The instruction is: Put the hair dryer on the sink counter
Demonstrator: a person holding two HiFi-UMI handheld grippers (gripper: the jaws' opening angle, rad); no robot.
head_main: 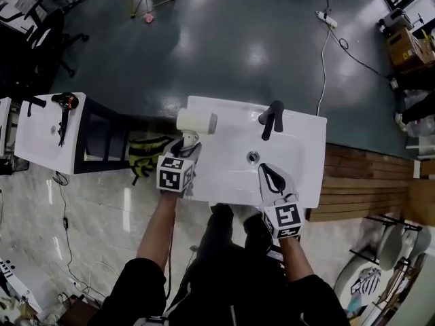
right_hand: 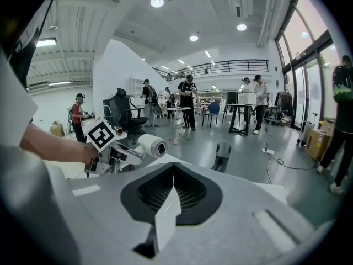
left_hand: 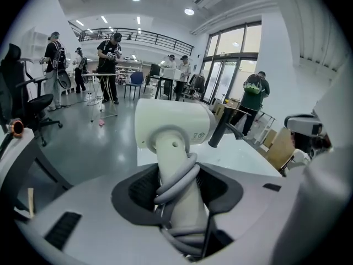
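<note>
A white hair dryer (head_main: 197, 121) with a grey cord wound round its handle hangs over the far-left corner of the white sink counter (head_main: 299, 141). My left gripper (head_main: 186, 149) is shut on that handle. In the left gripper view the dryer (left_hand: 174, 123) stands upright between the jaws of the left gripper (left_hand: 176, 186). Whether it touches the counter I cannot tell. My right gripper (head_main: 272, 177) is shut and empty over the basin's near side, close to the drain (head_main: 253, 157). The right gripper view shows its jaws (right_hand: 174, 184) pressed together, with the dryer (right_hand: 151, 146) ahead at left.
A black faucet (head_main: 272, 118) stands at the counter's far edge. To the left is a white side table (head_main: 41, 138) with a black hair dryer (head_main: 66, 102), then a black frame (head_main: 102, 138) and a yellow-black bag (head_main: 146, 151). Wooden boards (head_main: 367, 182) lie right. People stand far off.
</note>
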